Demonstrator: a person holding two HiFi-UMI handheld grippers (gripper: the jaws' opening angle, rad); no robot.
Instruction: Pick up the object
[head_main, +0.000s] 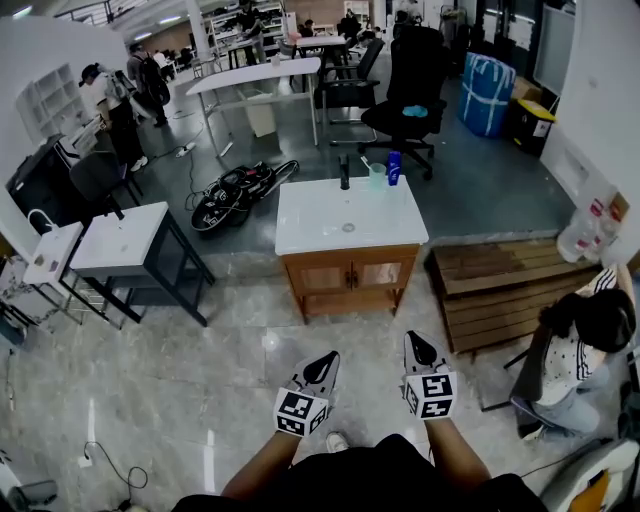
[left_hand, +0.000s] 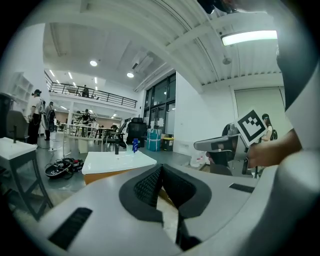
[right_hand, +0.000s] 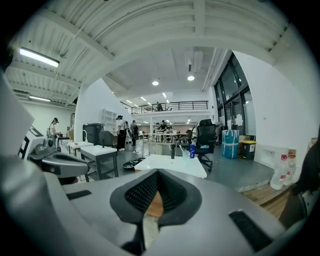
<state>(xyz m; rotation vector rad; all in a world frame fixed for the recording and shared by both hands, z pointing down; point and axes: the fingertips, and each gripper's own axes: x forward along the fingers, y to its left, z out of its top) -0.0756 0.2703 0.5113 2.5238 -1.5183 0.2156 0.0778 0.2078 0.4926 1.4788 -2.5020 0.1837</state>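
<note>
A white-topped wooden cabinet (head_main: 350, 225) stands ahead of me on the marble floor. At its far edge are a blue bottle (head_main: 394, 168), a black upright piece (head_main: 344, 172) and a clear cup (head_main: 377, 175). My left gripper (head_main: 322, 362) and right gripper (head_main: 418, 345) hover side by side close to my body, well short of the cabinet, both shut and empty. In the left gripper view, the left gripper (left_hand: 161, 167) points toward the cabinet top (left_hand: 117, 161) and the blue bottle (left_hand: 135, 145). The right gripper (right_hand: 158, 172) faces the same bottle (right_hand: 192, 150).
A grey side table (head_main: 120, 240) stands to the left, and a wooden pallet bench (head_main: 500, 285) to the right with a person (head_main: 590, 330) seated beside it. Cables (head_main: 235, 190) lie on the floor behind the cabinet, near a black office chair (head_main: 410, 90).
</note>
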